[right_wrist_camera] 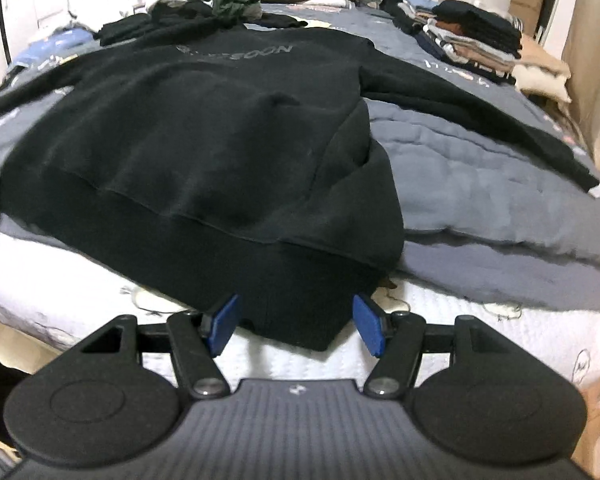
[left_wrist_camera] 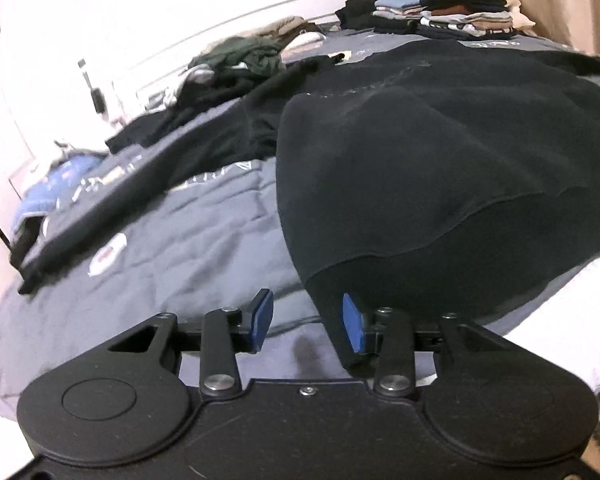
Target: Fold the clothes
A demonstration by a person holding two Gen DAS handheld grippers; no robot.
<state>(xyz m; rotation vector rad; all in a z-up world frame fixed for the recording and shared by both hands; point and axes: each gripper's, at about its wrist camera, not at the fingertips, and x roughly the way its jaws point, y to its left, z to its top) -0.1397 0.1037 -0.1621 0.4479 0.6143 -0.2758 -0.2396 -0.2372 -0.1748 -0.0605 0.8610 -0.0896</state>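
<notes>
A black sweatshirt (right_wrist_camera: 204, 128) with grey chest lettering lies spread flat on a bed, hem toward me, sleeves out to both sides. In the left wrist view it (left_wrist_camera: 440, 168) fills the right half. My left gripper (left_wrist_camera: 308, 324) is open at the hem's left corner; the cloth edge lies between its blue pads. My right gripper (right_wrist_camera: 296, 326) is open around the hem's right corner, which hangs over the mattress edge. Neither pad pair is closed on the cloth.
A grey-blue quilt (right_wrist_camera: 480, 184) covers the bed over a white mattress (right_wrist_camera: 440, 320). A stack of folded clothes (right_wrist_camera: 472, 40) sits at the far right. A heap of unfolded clothes (right_wrist_camera: 220, 0) lies at the far end near the white headboard.
</notes>
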